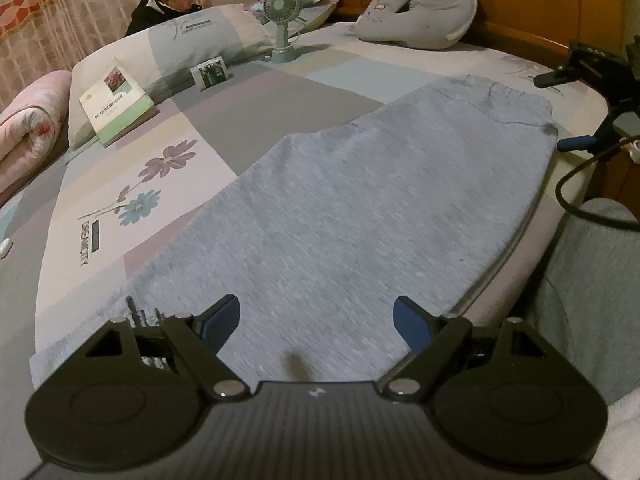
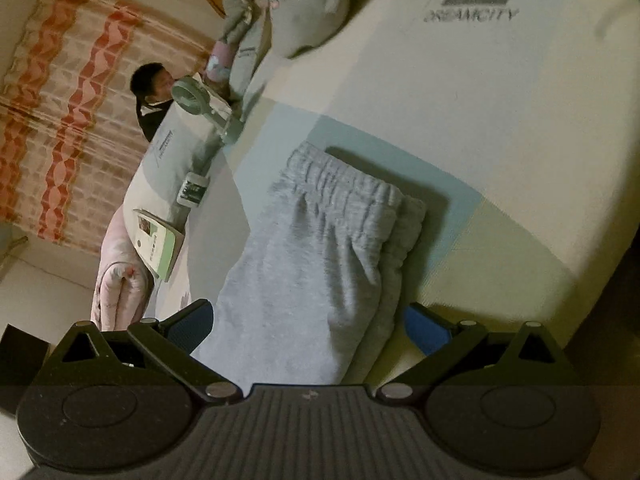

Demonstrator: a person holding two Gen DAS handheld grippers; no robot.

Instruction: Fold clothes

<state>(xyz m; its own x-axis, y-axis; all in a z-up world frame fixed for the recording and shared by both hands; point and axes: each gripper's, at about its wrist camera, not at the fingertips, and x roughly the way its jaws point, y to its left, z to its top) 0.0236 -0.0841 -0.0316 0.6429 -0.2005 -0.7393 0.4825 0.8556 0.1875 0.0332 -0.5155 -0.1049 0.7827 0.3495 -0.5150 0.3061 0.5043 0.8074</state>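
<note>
Grey sweatpants (image 1: 360, 208) are lying flat on the bed (image 1: 248, 116), folded lengthwise, the elastic waistband (image 2: 340, 188) pointing toward 1 o'clock in the left wrist view and the leg end running down past 7 o'clock. Laid out long like this, the cloth is probably waiting for a crosswise fold.

The left hand-held gripper (image 1: 318, 322) is hovering over the leg part, jaws standing wide, nothing between the pads; released. The right hand-held gripper (image 2: 308, 326) is looking along the waist end, tilted sideways, its jaws also apart with the cloth lying below and between them, not pinched as far as I can tell. One tool at each end suggests a lift of one end onto the other.

Bedding print is reading "DREAMCITY" (image 1: 86, 244) beside two printed flowers at 9 o'clock, and again on the pillow (image 1: 200, 32) at 11 o'clock. A book (image 1: 116, 100) is leaning on that pillow; its cover writing is too small to read. A small desk fan (image 1: 282, 12) is standing at 12 o'clock, and a grey cushion (image 1: 420, 8), letters unreadable, is resting near the headboard at 1 o'clock. A person (image 1: 168, 0) is sitting beyond the bed by the curtain.
</note>
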